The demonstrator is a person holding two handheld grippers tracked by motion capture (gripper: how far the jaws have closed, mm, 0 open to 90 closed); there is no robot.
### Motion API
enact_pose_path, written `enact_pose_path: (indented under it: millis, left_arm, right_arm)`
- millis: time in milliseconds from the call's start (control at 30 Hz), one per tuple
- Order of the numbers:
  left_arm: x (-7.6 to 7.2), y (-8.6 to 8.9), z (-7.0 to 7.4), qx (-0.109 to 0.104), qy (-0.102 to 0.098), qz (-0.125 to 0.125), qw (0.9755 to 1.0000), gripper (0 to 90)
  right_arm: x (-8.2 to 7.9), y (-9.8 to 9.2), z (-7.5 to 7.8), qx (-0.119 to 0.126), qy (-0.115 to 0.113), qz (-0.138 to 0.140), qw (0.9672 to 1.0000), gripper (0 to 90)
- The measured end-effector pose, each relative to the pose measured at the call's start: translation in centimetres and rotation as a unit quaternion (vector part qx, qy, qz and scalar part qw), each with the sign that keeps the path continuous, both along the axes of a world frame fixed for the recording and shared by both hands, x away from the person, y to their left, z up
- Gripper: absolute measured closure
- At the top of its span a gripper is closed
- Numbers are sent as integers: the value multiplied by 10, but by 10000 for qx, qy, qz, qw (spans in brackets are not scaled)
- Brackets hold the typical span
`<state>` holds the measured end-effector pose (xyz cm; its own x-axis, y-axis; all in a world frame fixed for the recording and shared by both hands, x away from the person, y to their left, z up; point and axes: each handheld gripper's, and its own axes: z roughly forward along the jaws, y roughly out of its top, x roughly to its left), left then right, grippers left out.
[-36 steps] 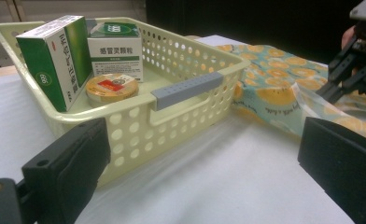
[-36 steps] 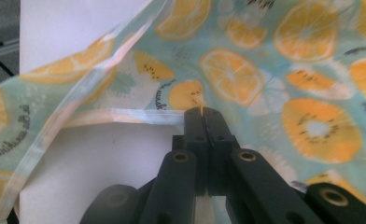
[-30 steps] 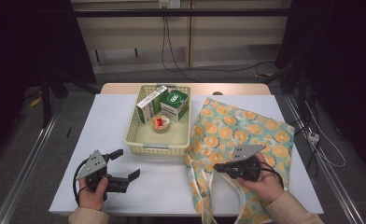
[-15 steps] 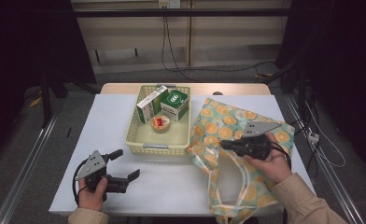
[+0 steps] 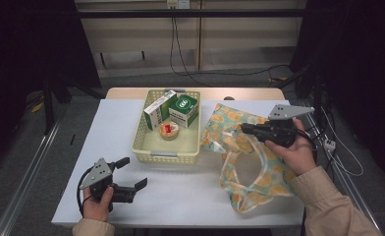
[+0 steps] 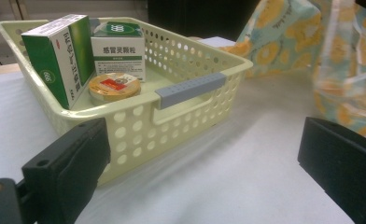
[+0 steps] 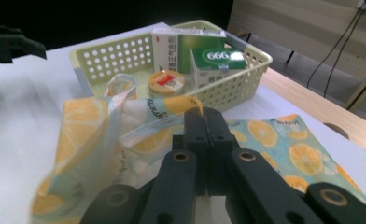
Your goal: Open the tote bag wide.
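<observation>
A fabric bag (image 5: pixel 230 140) printed with orange slices lies rumpled on the right of the white table (image 5: pixel 190 196). My right gripper (image 5: pixel 246 129) is shut on the bag's upper edge and holds that edge off the table. In the right gripper view the closed jaws (image 7: pixel 203 115) pinch the bag's (image 7: pixel 102 126) rim, and its straps hang loose. At the front left my left gripper (image 5: pixel 132 172) rests low on the table, open with nothing in it. In the left gripper view its wide jaws (image 6: pixel 204 163) face the basket (image 6: pixel 190 88).
A pale yellow perforated basket (image 5: pixel 165 157) stands at the middle back of the table and holds two green-and-white boxes (image 5: pixel 183 109) and a small round tin (image 5: pixel 169 130). Cables run over the floor behind. Dark posts flank the table.
My right gripper has risen and moved away from the front edge with the bag's edge, lifting and bunching the fabric. The left gripper has stayed where it was.
</observation>
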<state>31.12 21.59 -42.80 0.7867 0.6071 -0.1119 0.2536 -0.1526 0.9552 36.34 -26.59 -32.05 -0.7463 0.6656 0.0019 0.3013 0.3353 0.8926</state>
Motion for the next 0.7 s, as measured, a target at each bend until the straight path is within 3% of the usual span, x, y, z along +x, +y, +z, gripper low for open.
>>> enact_pose_path:
  millis: [100,167,333,467,567,600,633,700]
  left_arm:
    - [1,-1,-1,2,26,-7,10000,22]
    - [1,-2,-1,18,30,-29,10000,22]
    - [1,0,0,31,2,-36,10000,22]
    - [1,2,-1,-4,29,-3,10000,22]
    - [0,2,-1,-20,25,5,10000,22]
    - [0,2,-1,-20,23,6,10000,22]
    - [0,2,-1,-15,25,5,10000,22]
    - [0,2,-1,-23,44,10,10000,22]
  right_arm:
    - [7,9,1,-79,-32,1,10000,900]
    - [15,15,-7,-202,69,-27,9998,900]
    - [34,30,-54,-596,765,69,9953,900]
    - [39,36,-93,-888,1064,61,9903,900]
    - [40,36,-110,-790,1304,73,9883,900]
    - [39,36,-112,-708,1294,84,9890,890]
    - [38,36,-113,-661,1317,78,9891,832]
    - [35,38,-116,-674,1418,194,9874,623]
